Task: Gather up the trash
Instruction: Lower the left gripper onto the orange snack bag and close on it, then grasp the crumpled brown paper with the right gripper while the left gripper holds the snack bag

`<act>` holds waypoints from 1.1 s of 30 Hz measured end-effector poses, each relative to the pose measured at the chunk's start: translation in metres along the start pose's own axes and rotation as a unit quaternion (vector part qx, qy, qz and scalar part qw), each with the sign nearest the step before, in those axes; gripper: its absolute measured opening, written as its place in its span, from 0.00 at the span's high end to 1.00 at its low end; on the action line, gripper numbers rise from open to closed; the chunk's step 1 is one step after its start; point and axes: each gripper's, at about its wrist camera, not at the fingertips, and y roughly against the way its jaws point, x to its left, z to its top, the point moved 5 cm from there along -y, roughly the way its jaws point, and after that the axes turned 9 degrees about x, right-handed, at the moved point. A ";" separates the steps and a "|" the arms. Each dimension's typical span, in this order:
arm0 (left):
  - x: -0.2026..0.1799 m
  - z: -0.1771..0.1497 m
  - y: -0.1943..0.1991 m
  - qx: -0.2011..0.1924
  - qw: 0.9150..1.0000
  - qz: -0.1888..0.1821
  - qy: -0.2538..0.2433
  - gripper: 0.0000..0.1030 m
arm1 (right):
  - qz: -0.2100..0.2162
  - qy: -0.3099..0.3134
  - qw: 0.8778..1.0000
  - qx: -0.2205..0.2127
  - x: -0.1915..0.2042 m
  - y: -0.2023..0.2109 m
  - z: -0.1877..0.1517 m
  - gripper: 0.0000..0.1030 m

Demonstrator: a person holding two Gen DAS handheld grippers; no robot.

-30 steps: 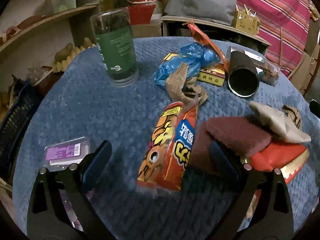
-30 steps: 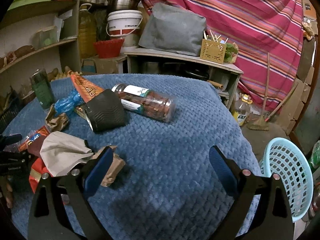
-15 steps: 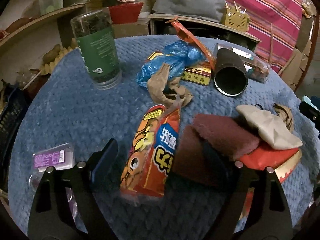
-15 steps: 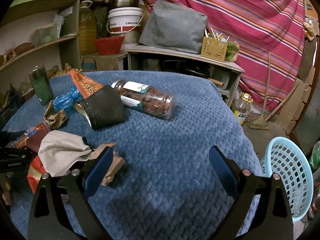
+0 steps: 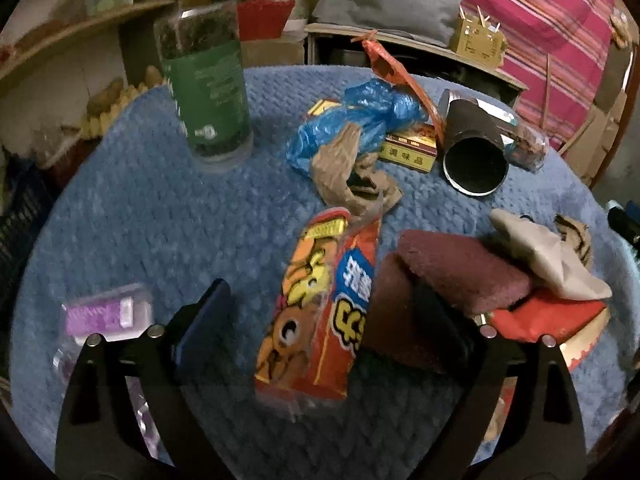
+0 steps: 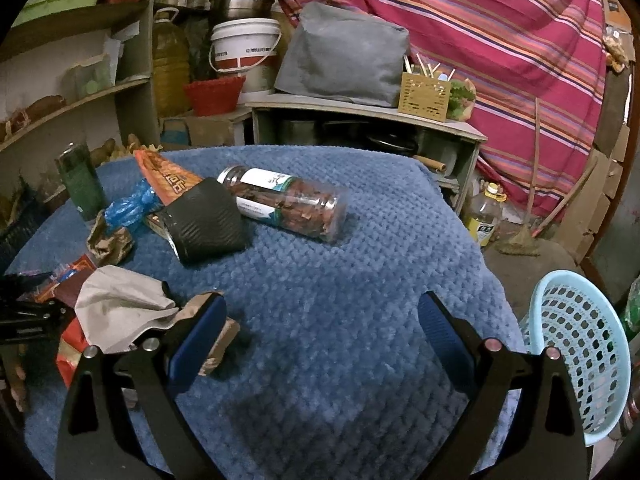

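Blue-cloth table (image 5: pixel 160 208) — orange snack wrapper (image 5: pixel 320 304) blurred between left gripper's (image 5: pixel 320 328) opening fingers, untouched.

Glossy orange plastic snack wrapper (image 5: pixel 320 312) on a worktop (image 6: pixel 360 280) covered in nubby blue cloth; crumpled brown paper (image 5: pixel 352 176); perforated plastic basket (image 6: pixel 580 352).

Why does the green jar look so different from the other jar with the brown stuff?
The green-labelled clear jar stands upright; the clear jar of brown pieces lies on its side. The green jar stands alone, while the brown-filled jar lies right beside a black cup. Both are see-through and rest on the blue cloth.
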 end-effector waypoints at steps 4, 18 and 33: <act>0.005 0.001 0.001 0.004 1.000 0.011 0.007 0.14 | 0.002 0.004 1.000 0.002 0.001 -0.001 -0.001 0.08; 0.005 0.001 -0.002 0.001 0.998 0.056 -0.022 0.26 | -0.002 0.011 1.000 0.012 0.010 -0.012 -0.001 0.08; 0.005 0.000 -0.002 0.011 1.000 0.012 -0.016 0.59 | -0.009 0.012 1.000 0.007 0.015 -0.011 0.001 0.08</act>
